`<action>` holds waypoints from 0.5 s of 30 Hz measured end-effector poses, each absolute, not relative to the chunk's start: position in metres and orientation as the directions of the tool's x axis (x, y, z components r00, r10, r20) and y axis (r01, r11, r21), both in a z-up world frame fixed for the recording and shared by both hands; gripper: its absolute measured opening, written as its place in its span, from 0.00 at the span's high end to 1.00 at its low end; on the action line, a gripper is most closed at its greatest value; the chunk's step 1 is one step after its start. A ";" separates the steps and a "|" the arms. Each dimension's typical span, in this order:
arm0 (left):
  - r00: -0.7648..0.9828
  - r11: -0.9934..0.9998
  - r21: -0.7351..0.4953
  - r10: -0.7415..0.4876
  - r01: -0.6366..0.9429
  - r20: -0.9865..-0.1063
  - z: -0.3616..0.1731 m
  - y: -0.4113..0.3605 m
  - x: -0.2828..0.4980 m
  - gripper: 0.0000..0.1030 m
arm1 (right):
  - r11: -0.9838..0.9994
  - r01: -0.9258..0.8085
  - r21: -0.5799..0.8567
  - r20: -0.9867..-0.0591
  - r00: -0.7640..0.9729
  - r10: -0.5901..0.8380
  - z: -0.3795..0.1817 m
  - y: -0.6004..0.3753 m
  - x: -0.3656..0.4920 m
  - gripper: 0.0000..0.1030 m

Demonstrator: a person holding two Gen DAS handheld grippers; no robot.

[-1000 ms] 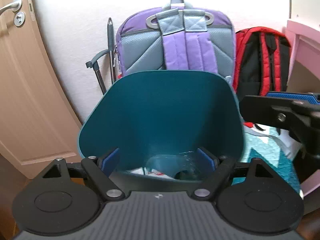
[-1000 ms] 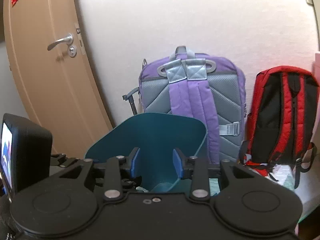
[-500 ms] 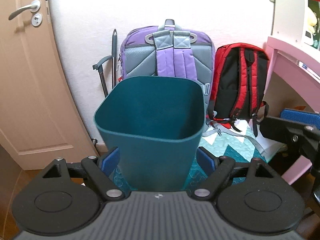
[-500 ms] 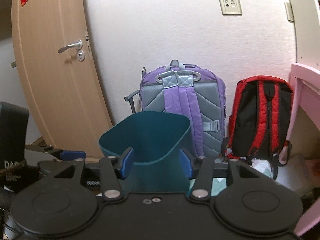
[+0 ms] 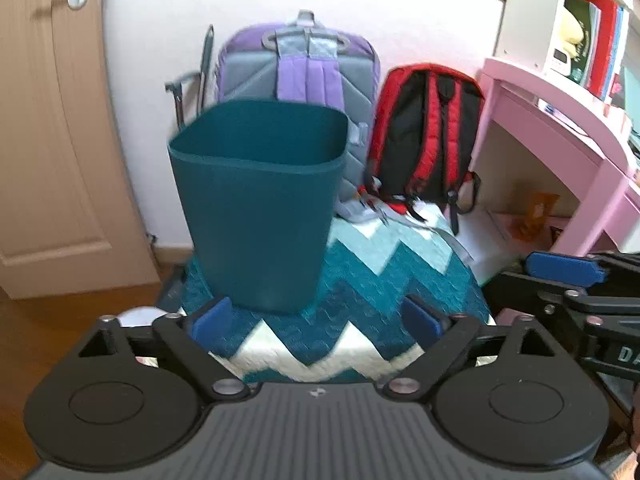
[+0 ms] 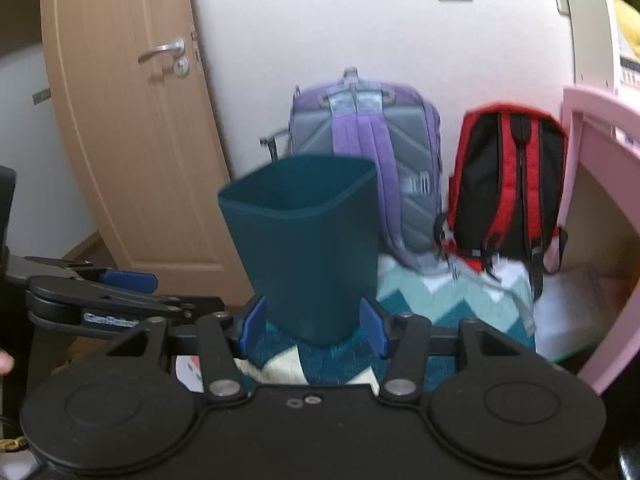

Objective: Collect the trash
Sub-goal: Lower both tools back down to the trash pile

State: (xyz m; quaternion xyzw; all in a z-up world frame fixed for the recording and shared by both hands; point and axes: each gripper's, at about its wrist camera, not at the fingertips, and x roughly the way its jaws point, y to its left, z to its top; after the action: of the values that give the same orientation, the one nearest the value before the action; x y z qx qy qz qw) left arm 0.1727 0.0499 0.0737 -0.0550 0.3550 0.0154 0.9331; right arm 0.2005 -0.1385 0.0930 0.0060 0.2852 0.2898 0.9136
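Both claws pulled back — bin [image 5: 256,216] ahead of left claw [image 5: 316,318], untouched.

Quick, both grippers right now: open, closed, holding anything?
Left gripper: jaws open, holding nothing, facing the teal bin.
Right gripper: jaws open, holding nothing.

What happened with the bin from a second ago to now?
Both grippers, left and right, pulled back from over the teal bin, so you no longer see inside it. Both stayed open and empty. The bin still stands on the zigzag mat, backpacks behind it.
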 end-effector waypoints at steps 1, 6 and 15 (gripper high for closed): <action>0.745 0.993 -0.100 -0.015 -0.069 -0.666 0.065 0.050 0.170 0.02 | 0.832 -0.524 0.182 -0.528 0.661 0.532 0.085 -0.140 0.200 0.50; 0.717 0.987 -0.137 -0.032 -0.089 -0.696 0.014 0.056 0.166 0.02 | 0.837 -0.503 0.215 -0.601 0.607 0.520 0.034 -0.144 0.200 0.50; 0.564 0.976 -0.143 -0.027 -0.162 -0.825 -0.117 0.069 0.196 0.02 | 0.857 -0.440 0.269 -0.776 0.428 0.464 -0.108 -0.138 0.223 0.50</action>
State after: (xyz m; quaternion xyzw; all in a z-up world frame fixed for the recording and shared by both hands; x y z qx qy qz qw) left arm 0.1957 0.0689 -0.1167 -0.1018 0.4652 0.0385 0.8785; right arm 0.2225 -0.1378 -0.1081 0.0127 0.4631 0.2675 0.8449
